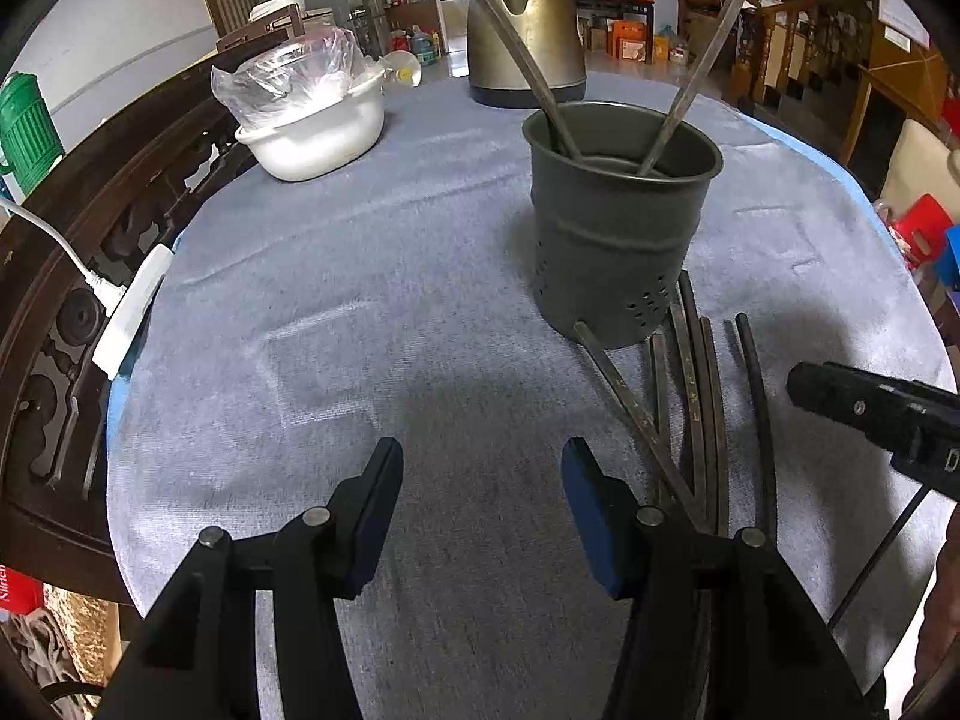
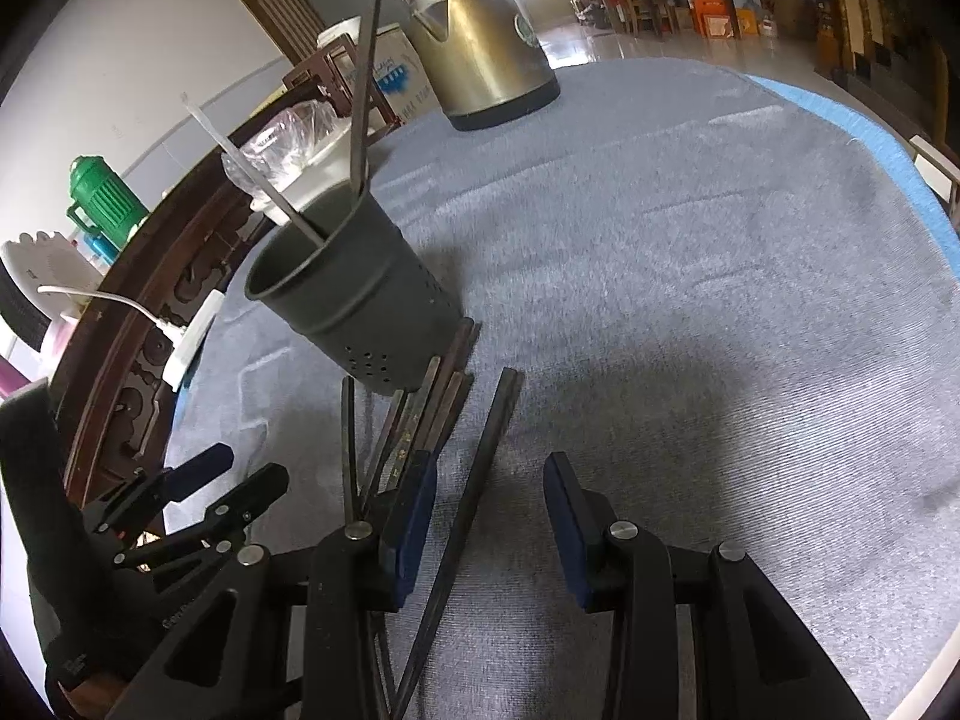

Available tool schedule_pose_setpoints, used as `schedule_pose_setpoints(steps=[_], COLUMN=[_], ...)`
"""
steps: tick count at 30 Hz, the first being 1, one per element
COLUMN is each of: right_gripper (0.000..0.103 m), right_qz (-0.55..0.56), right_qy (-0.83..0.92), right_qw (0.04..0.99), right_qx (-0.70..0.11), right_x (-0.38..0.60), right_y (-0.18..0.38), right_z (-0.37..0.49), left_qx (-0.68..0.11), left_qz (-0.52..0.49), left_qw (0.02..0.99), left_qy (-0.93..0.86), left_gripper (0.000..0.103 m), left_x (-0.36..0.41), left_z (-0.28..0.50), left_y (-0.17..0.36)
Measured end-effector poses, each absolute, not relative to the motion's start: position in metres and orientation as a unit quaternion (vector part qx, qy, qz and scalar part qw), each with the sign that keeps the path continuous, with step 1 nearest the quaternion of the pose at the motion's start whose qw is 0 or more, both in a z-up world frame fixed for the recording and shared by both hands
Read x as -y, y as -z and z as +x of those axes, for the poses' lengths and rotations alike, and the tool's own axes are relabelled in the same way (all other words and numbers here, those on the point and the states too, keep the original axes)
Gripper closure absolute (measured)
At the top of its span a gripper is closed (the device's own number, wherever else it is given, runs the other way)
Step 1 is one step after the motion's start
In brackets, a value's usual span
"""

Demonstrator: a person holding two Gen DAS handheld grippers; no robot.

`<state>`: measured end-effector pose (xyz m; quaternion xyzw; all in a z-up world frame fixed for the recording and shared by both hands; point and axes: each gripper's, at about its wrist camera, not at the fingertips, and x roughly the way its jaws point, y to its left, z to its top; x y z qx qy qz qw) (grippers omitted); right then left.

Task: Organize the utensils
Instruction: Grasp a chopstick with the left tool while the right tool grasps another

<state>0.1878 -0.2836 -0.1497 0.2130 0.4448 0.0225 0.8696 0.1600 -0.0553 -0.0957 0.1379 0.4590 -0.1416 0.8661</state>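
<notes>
A dark metal utensil holder (image 1: 618, 222) stands on the grey cloth, with two chopsticks (image 1: 690, 78) leaning in it. It also shows in the right wrist view (image 2: 360, 294). Several dark chopsticks (image 1: 696, 414) lie on the cloth beside its base, also in the right wrist view (image 2: 432, 420). My left gripper (image 1: 483, 510) is open and empty, left of the loose chopsticks. My right gripper (image 2: 489, 510) is open, with one chopstick (image 2: 480, 468) lying on the cloth between its fingers. The right gripper's tip shows in the left wrist view (image 1: 864, 408). The left gripper shows in the right wrist view (image 2: 240, 474).
A metal kettle (image 1: 525, 30) stands at the far side of the table. A white bowl with a plastic bag (image 1: 312, 114) sits at the far left. A white power strip (image 1: 129, 312) lies on the table's left edge by a dark wooden chair back (image 1: 78, 228).
</notes>
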Motion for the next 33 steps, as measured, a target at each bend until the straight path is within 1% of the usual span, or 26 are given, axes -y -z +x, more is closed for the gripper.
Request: schedule_pose_setpoints(steps=[5, 7, 8, 9, 13, 15, 16, 19, 23, 31, 33], right_gripper=[0.064, 0.069, 0.074, 0.077, 0.082, 0.088, 0.089, 0.089, 0.089, 0.087, 0.087], right_qz=[0.202, 0.195, 0.192, 0.189, 0.186, 0.171, 0.165, 0.178, 0.177, 0.228, 0.232], right_qy=[-0.019, -0.016, -0.016, -0.014, -0.017, -0.010, -0.004, -0.002, 0.010, 0.004, 0.014], right_qw=[0.865, 0.864, 0.863, 0.861, 0.860, 0.865, 0.866, 0.864, 0.864, 0.859, 0.857], right_qx=[-0.458, -0.463, -0.466, -0.472, -0.474, -0.472, -0.471, -0.472, -0.471, -0.458, -0.460], right_x=[0.278, 0.275, 0.273, 0.273, 0.272, 0.271, 0.272, 0.280, 0.289, 0.317, 0.320], right_y=[0.156, 0.159, 0.161, 0.164, 0.168, 0.167, 0.167, 0.166, 0.165, 0.150, 0.149], right_z=[0.194, 0.196, 0.197, 0.199, 0.201, 0.201, 0.201, 0.200, 0.198, 0.204, 0.213], left_qx=[-0.470, -0.478, -0.484, -0.489, -0.516, -0.527, -0.531, -0.538, -0.546, -0.546, -0.549], left_qz=[0.120, 0.101, 0.089, 0.076, 0.014, -0.014, -0.025, -0.044, -0.044, -0.049, -0.055], left_qw=[0.862, 0.858, 0.855, 0.852, 0.834, 0.824, 0.819, 0.809, 0.801, 0.797, 0.794], left_qy=[0.150, 0.159, 0.164, 0.168, 0.196, 0.210, 0.217, 0.232, 0.244, 0.253, 0.257], left_gripper=[0.047, 0.047, 0.047, 0.047, 0.046, 0.046, 0.046, 0.046, 0.046, 0.046, 0.051], left_x=[0.052, 0.048, 0.045, 0.043, 0.033, 0.030, 0.031, 0.036, 0.049, 0.057, 0.056], left_z=[0.166, 0.171, 0.173, 0.177, 0.192, 0.199, 0.201, 0.206, 0.209, 0.220, 0.224], left_y=[0.098, 0.099, 0.099, 0.100, 0.103, 0.105, 0.105, 0.108, 0.113, 0.122, 0.122])
